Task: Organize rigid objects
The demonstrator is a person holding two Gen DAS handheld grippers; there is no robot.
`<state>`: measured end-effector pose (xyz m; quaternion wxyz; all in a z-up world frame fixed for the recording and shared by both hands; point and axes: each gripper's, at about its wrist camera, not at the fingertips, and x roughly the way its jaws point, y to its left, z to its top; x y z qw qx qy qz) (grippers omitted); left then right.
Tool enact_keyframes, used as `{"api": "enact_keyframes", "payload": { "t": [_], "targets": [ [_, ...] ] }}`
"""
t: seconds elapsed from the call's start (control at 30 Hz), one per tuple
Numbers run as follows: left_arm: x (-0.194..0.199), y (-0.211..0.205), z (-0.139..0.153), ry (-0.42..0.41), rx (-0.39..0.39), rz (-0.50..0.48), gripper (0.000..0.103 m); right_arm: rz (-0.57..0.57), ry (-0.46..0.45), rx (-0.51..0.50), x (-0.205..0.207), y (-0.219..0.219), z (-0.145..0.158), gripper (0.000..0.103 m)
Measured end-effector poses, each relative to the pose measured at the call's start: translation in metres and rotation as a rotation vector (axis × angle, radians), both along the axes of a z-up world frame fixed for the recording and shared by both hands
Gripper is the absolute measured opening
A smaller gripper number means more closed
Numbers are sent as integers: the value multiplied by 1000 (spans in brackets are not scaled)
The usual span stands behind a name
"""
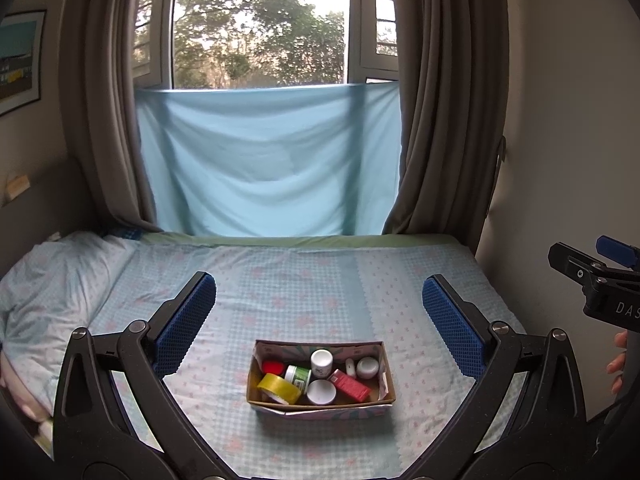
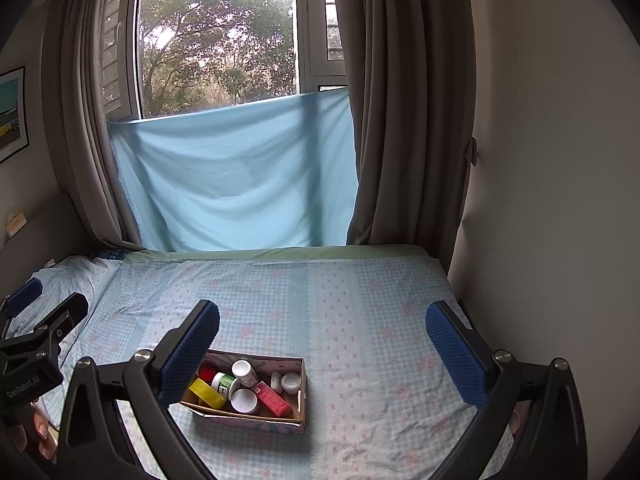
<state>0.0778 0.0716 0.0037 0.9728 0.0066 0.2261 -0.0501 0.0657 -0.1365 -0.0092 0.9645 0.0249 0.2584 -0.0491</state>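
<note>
A small cardboard box (image 1: pixel 384 392) sits on the bed (image 1: pixel 312 280), holding a yellow tape roll (image 1: pixel 279 388), a red box (image 1: pixel 350 385), a green-labelled jar (image 1: pixel 298 376), a white bottle (image 1: pixel 321 363), white jars (image 1: pixel 367 367) and a red cap (image 1: pixel 272 367). My left gripper (image 1: pixel 319 292) is open and empty, held above and in front of the box. My right gripper (image 2: pixel 322 320) is open and empty, to the right of the box (image 2: pixel 303 396). The same tape roll (image 2: pixel 207 393) and red box (image 2: pixel 273 398) show in the right wrist view.
A pillow (image 1: pixel 48 280) lies at the bed's left. A wall (image 2: pixel 540 200) borders the bed on the right. Curtains (image 1: pixel 432 120) and a light blue cloth (image 1: pixel 264 160) hang at the window behind the bed.
</note>
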Motion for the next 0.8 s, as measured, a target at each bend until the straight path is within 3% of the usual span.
{"api": "enact_keyframes", "payload": {
  "t": [0.8],
  "targets": [
    [-9,4,1,-67,15,-15,103,-2,-13,12,-1,1,0,103]
  ]
}}
